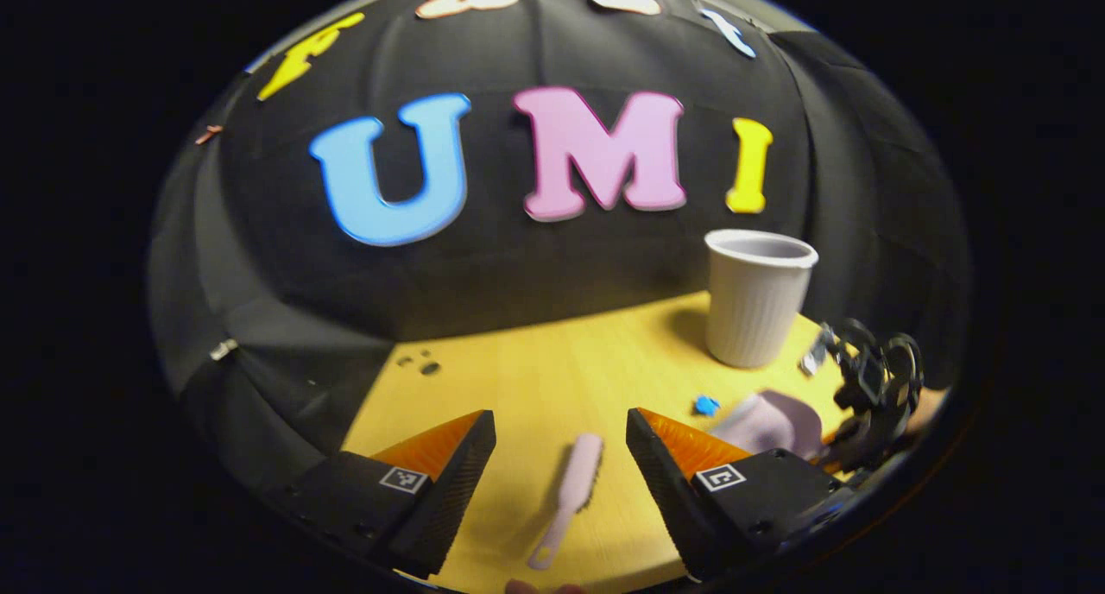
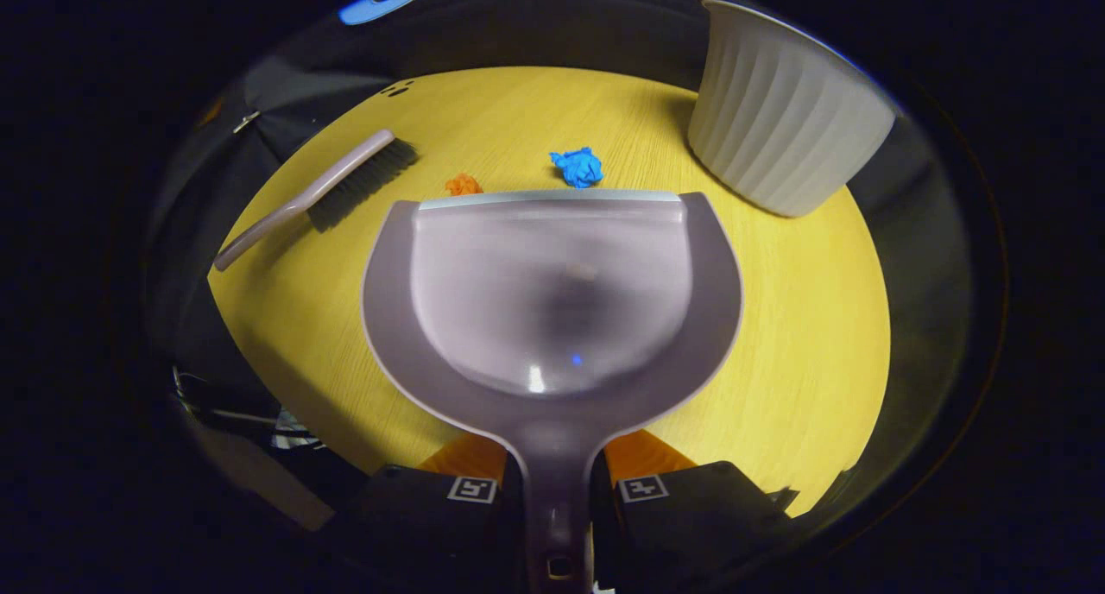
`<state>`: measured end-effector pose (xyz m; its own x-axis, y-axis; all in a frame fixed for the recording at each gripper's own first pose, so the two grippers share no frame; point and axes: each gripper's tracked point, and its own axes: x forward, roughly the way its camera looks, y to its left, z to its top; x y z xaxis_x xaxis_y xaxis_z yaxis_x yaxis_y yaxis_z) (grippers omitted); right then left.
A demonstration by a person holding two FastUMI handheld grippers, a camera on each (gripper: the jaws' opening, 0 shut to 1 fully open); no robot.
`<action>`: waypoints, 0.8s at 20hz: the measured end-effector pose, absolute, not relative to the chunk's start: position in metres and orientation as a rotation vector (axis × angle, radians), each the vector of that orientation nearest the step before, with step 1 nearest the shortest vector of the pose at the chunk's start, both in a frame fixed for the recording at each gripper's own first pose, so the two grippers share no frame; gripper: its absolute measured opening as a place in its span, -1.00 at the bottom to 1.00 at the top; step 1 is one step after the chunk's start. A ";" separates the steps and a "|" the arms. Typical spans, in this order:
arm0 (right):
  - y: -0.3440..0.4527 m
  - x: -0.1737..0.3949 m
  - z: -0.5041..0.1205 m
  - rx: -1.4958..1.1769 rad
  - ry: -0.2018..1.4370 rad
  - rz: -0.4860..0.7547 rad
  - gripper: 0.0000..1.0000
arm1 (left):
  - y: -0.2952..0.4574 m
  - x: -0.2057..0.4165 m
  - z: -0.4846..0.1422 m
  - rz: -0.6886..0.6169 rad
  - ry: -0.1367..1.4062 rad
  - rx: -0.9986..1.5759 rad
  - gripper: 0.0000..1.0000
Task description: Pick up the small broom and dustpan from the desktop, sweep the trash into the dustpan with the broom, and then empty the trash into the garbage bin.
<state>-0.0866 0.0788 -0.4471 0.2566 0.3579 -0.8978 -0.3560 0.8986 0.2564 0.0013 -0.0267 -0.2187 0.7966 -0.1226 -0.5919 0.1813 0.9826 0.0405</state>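
In the right gripper view my right gripper (image 2: pixel 557 482) is shut on the handle of the mauve dustpan (image 2: pixel 552 292), whose front lip lies toward a blue paper scrap (image 2: pixel 577 167) and an orange scrap (image 2: pixel 464 184). The small broom (image 2: pixel 319 195) lies on the yellow desktop (image 2: pixel 777 335) to the left, bristles toward the scraps. In the left gripper view my left gripper (image 1: pixel 561 460) is open above the small broom (image 1: pixel 565 499), which lies between the fingers lower down. The dustpan (image 1: pixel 773 421) and the blue scrap (image 1: pixel 707 405) are at the right.
A white ribbed garbage bin (image 1: pixel 757 299) stands at the back right of the desktop; in the right gripper view the garbage bin (image 2: pixel 786 119) is just right of the dustpan's lip. The other gripper (image 1: pixel 872 387) and a hand show at the far right. Black cloth walls surround the desktop.
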 end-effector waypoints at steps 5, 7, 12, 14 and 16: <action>0.062 -0.095 -0.429 -0.036 1.179 0.516 -0.20 | -0.023 -0.014 -0.312 -0.278 0.922 0.158 0.88; 0.056 -0.102 -0.427 -0.042 1.177 0.507 -0.36 | -0.016 -0.016 -0.342 -0.274 1.007 0.185 0.86; 0.046 -0.116 -0.424 -0.066 1.191 0.506 -0.36 | -0.008 -0.009 -0.392 -0.265 1.140 0.196 0.80; 0.043 -0.119 -0.422 -0.069 1.197 0.509 -0.28 | -0.007 -0.007 -0.406 -0.259 1.190 0.182 0.72; 0.042 -0.121 -0.420 -0.072 1.203 0.516 -0.28 | -0.008 -0.006 -0.416 -0.260 1.223 0.165 0.68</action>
<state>-0.1212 0.0422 -0.4195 0.2590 0.3426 -0.9031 -0.4178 0.8827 0.2151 -0.0055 -0.0077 -0.4161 0.3162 -0.1087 -0.9424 0.2847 0.9585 -0.0150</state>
